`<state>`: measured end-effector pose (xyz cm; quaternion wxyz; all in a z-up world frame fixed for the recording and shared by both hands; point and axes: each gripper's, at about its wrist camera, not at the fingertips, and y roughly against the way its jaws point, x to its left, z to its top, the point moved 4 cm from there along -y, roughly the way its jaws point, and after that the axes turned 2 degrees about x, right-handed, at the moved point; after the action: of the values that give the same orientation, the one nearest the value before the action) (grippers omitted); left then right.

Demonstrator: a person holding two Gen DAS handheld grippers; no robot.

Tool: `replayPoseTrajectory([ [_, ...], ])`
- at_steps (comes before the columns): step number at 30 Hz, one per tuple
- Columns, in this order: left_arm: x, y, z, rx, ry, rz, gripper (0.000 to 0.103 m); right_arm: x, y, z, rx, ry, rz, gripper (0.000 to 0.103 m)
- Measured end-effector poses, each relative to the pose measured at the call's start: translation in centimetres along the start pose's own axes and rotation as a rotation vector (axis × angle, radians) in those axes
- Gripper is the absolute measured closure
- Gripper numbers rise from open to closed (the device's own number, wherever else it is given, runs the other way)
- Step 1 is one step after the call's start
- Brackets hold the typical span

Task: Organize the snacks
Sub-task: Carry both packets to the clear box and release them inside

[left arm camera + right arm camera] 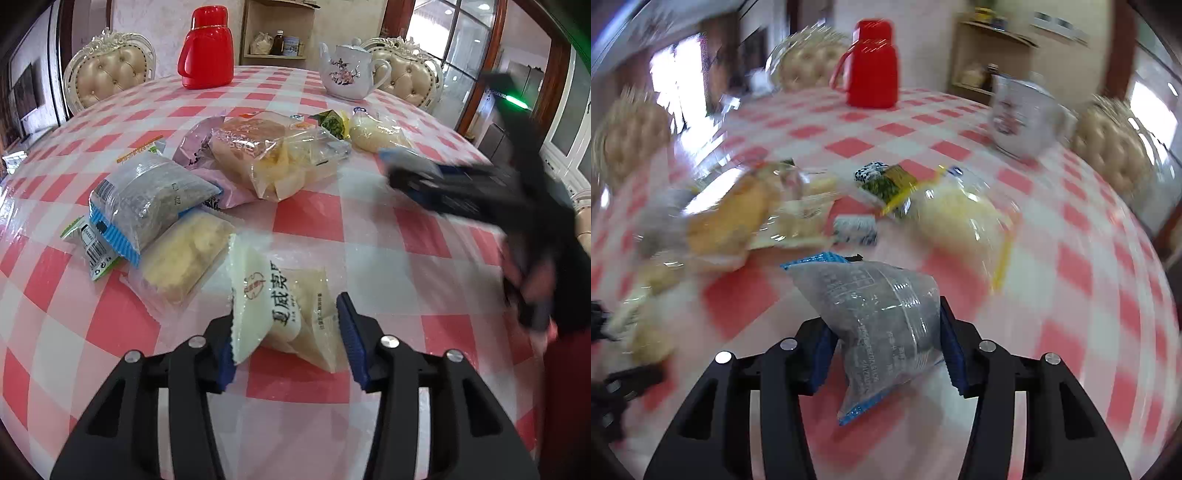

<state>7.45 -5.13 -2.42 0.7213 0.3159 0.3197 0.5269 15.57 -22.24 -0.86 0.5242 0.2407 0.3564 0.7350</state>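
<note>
My left gripper (286,314) is shut on a white snack packet (266,295) with red and black print, and both blue pads press its sides just above the checked tablecloth (306,218). In the right wrist view my right gripper (886,317) is shut on a grey see-through packet (879,310) with blue crimped ends, which is tilted up off the cloth. That right gripper (402,173) shows blurred at the right of the left wrist view. A matching grey packet (147,195) lies on a pale pastry packet (184,258) at the left.
More snacks sit mid-table: bagged bread (251,147), a pink packet (199,147), a green-yellow packet (332,123), a pale bun bag (376,134). A red thermos (207,48) and a flowered teapot (347,70) stand at the far edge, with padded chairs (107,70) behind.
</note>
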Motion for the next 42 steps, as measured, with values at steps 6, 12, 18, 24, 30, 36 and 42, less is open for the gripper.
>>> replayPoseTrajectory([
  [6,0.3,0.8,-0.3,-0.020,0.002,0.001,0.067,2.3,6.6,-4.9,-0.100,-0.150,0.020,0.053],
  [12,1.2,4.7,-2.5,-0.091,0.096,-0.047,0.068,4.4,11.2,-8.6,-0.144,-0.248,0.045,0.053],
  [18,1.3,8.6,-6.8,-0.126,0.117,-0.045,0.068,7.9,13.2,-11.4,-0.129,-0.224,0.071,0.053],
  [24,1.6,12.7,-10.1,-0.152,0.106,0.030,0.068,12.4,14.9,-12.9,-0.118,-0.168,0.091,0.053],
  [30,4.0,16.8,-14.2,-0.160,0.125,0.117,0.068,18.6,16.4,-14.0,-0.114,-0.072,0.127,0.053],
  [36,7.5,21.4,-18.2,-0.180,0.150,0.214,0.067,24.9,18.2,-13.9,-0.139,0.008,0.214,0.053],
  [42,11.4,25.4,-21.5,-0.195,0.193,0.298,0.067,31.9,19.4,-13.7,-0.146,0.089,0.339,0.053],
])
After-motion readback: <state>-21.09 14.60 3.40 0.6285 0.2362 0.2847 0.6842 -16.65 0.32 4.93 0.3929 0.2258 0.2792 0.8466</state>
